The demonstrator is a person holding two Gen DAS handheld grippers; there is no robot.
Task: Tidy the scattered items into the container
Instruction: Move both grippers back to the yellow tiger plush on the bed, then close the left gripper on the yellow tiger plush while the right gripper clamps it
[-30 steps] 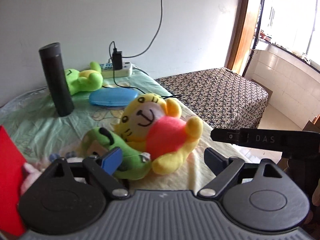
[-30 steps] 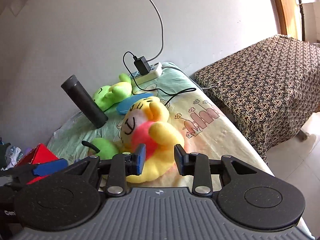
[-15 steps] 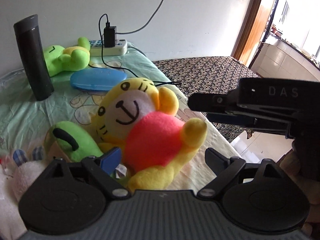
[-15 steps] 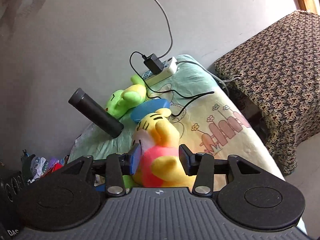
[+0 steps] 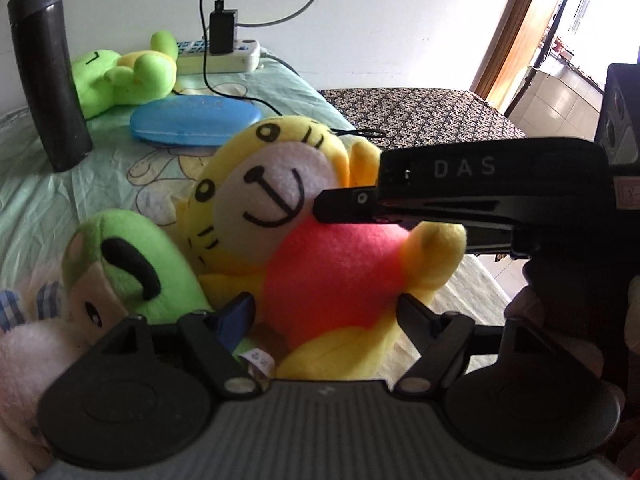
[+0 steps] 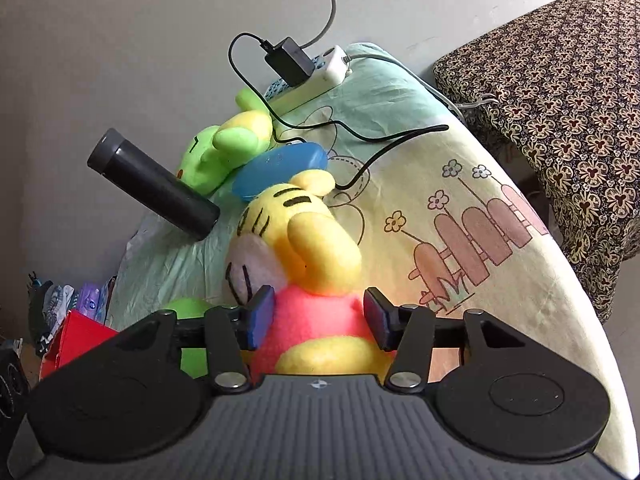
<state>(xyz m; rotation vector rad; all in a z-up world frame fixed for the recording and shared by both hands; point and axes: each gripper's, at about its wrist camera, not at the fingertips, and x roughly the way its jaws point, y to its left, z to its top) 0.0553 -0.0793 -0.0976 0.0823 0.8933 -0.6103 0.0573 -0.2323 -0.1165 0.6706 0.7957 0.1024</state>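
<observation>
Right now the yellow tiger plush (image 5: 320,240) lies on its back on the cartoon-print sheet (image 6: 460,168), and both grippers straddle its pink belly. The left gripper (image 5: 326,314) has the belly between its fingers, jaws closing, with a gap visible at each fingertip, so the pads are not pressing. The right gripper (image 6: 320,316) has the pink torso between its blue-padded fingers (image 6: 258,316); its jaws are opening, and whether the pads touch the fabric cannot be told. The plush has a yellow head with black stripes, a pale muzzle with a drawn smile, yellow arms and a pink-red body. Touching its left side in the left wrist view is a green plush (image 5: 132,264) with a black curved mark, and a white fluffy toy (image 5: 24,344) lies at the lower left edge. Behind stand a dark tumbler (image 5: 48,76), a blue oval case (image 5: 196,120), a green frog plush (image 5: 120,80) and a power strip (image 5: 224,54) with a black charger plugged in. The left wrist view alone shows the tiger's face and the right gripper's black body crossing in from the right, above the toy's arm. The right wrist view alone shows a red box (image 6: 76,336) at the lower left and a patterned brown cloth (image 6: 560,80) on the right.
</observation>
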